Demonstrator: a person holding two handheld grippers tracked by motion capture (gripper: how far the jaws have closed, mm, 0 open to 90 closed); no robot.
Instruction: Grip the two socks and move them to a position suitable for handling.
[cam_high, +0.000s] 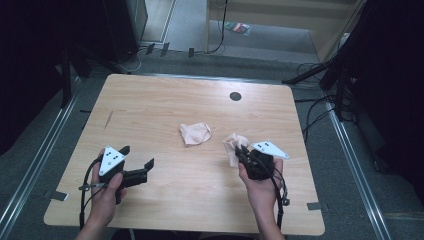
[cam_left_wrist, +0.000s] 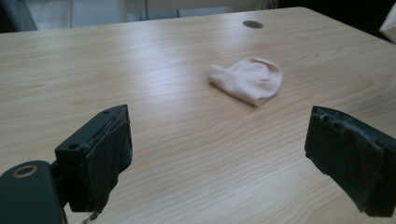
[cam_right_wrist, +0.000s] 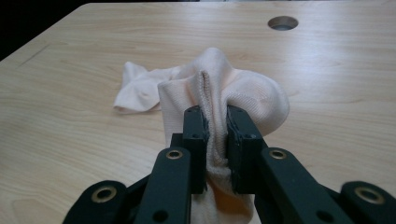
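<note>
Left tongs (cam_left_wrist: 217, 154) spread wide; right tongs (cam_right_wrist: 216, 140) clamped tight.

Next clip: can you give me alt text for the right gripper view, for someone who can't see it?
The right gripper is shut on a pale pink sock, its two black jaws pinching a fold of the fabric above a light wooden table. A second pale pink sock lies crumpled on the table behind it, and a round hole sits near the far edge.

The high view is looking forward and down on the whole wooden table (cam_high: 165, 100) from above the person's side. The left gripper view is riding low and close to the tabletop, facing a pale sock (cam_left_wrist: 248, 79) lying farther off. The right gripper view is sitting very close behind its own jaws. All three are sharing that lying sock (cam_high: 195, 133) (cam_right_wrist: 137, 88) and the table's round hole (cam_high: 235, 96) (cam_left_wrist: 252, 24) (cam_right_wrist: 283, 22).
</note>
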